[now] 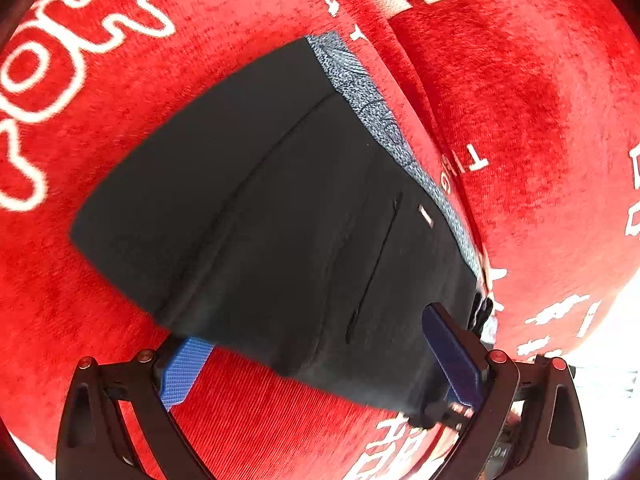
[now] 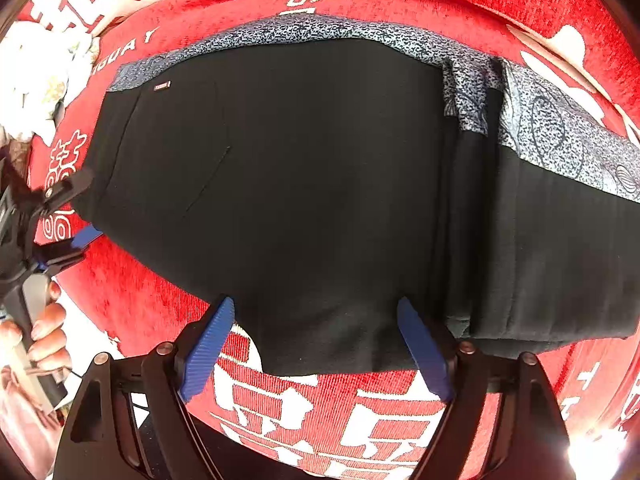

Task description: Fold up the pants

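Note:
Black pants [image 1: 260, 208] with a speckled grey waistband [image 1: 372, 108] lie folded on a red cloth. In the left wrist view, my left gripper [image 1: 316, 360] is open, its blue pads straddling the near edge of the pants. In the right wrist view, the pants [image 2: 300, 184] fill the middle, the waistband [image 2: 304, 30] along the far edge. My right gripper [image 2: 316, 344] is open, its pads on either side of the near fabric edge. The left gripper [image 2: 76, 216] shows at the left edge of the pants, held by a hand.
The red cloth [image 1: 520, 120] with white lettering covers the whole surface and has a raised fold at the right in the left wrist view. A white bunched object [image 2: 36, 76] lies at the far left in the right wrist view.

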